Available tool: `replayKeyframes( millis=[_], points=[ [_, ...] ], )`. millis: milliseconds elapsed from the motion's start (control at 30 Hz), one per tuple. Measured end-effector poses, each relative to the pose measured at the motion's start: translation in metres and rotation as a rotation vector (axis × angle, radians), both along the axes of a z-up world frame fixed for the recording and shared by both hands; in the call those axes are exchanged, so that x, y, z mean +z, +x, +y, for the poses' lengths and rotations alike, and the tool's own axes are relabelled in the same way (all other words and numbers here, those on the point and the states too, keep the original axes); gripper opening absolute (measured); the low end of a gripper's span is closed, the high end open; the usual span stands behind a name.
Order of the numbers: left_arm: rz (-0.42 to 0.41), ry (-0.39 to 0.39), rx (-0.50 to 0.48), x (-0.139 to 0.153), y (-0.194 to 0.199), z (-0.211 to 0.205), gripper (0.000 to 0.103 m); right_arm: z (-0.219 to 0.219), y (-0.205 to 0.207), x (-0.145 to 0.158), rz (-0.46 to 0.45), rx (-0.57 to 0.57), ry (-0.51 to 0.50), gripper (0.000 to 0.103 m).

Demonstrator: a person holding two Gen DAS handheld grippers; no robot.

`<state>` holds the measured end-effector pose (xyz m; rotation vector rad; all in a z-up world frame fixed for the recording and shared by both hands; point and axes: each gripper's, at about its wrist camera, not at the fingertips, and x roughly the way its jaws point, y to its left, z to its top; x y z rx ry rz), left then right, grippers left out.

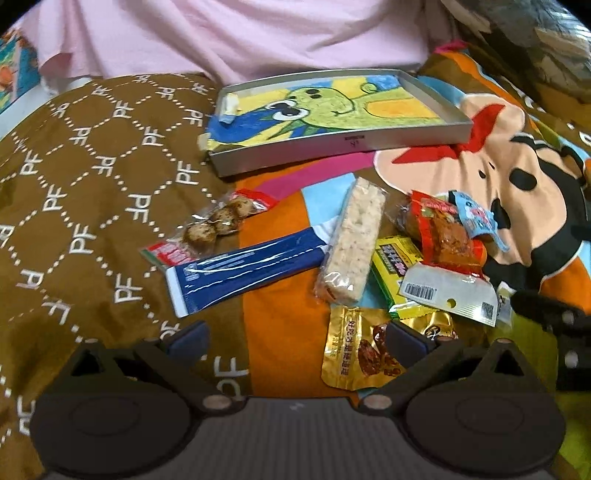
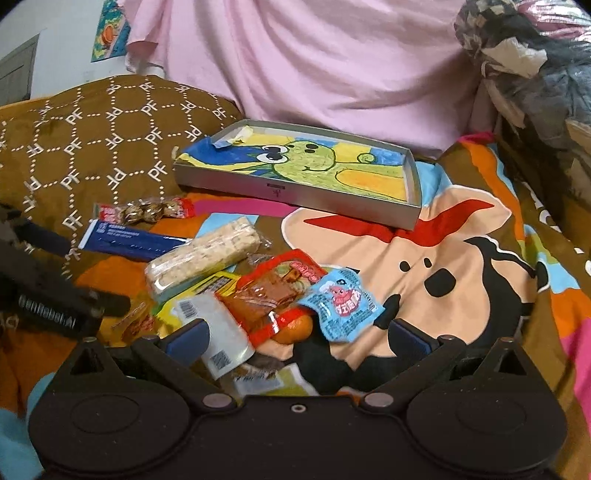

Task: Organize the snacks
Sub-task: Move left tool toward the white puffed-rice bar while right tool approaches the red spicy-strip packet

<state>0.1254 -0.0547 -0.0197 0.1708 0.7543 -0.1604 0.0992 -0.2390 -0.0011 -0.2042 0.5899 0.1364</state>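
Note:
A grey tray [image 1: 288, 152] [image 2: 229, 185] with a green cartoon drawing inside lies at the back of the bed. In front of it the snacks are scattered: a blue bar [image 1: 243, 271] [image 2: 129, 242], a rice bar [image 1: 354, 238] [image 2: 203, 254], a clear pack of round sweets [image 1: 214, 225] [image 2: 147, 211], a red packet [image 1: 447, 232] [image 2: 273, 291], a light-blue packet [image 1: 476, 218] [image 2: 341, 304], a yellow-green packet [image 1: 395, 266] and a gold packet [image 1: 354, 350]. My left gripper [image 1: 295, 338] is open, its right finger over the gold packet. My right gripper [image 2: 295, 338] is open just short of the red and light-blue packets.
The snacks lie on a colourful cartoon blanket [image 2: 443, 266]. A brown patterned pillow [image 1: 85, 192] [image 2: 92, 140] is at the left. Pink fabric [image 1: 236, 33] [image 2: 332, 74] hangs behind the tray. A dark camouflage bundle [image 2: 524, 66] sits at the right. The other gripper's black body [image 2: 48, 295] [image 1: 554, 325] shows at each frame's side.

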Motion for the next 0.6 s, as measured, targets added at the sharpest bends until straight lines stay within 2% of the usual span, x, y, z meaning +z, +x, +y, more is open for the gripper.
replayKeyframes(
  millis=[300,467,600],
  points=[
    [-0.004,0.006,-0.014,-0.008,0.016,0.002,0.103,0.006,0.052,-0.002,0.121,0.006,0.135,0.101],
    [-0.002,-0.009,-0.003,-0.004,0.030,0.010,0.103,0.004,0.066,-0.009,0.179,-0.061,0.215,0.094],
    [-0.030,0.006,-0.014,0.001,0.048,0.008,0.103,0.001,0.070,-0.019,0.203,-0.110,0.254,0.089]
  ],
)
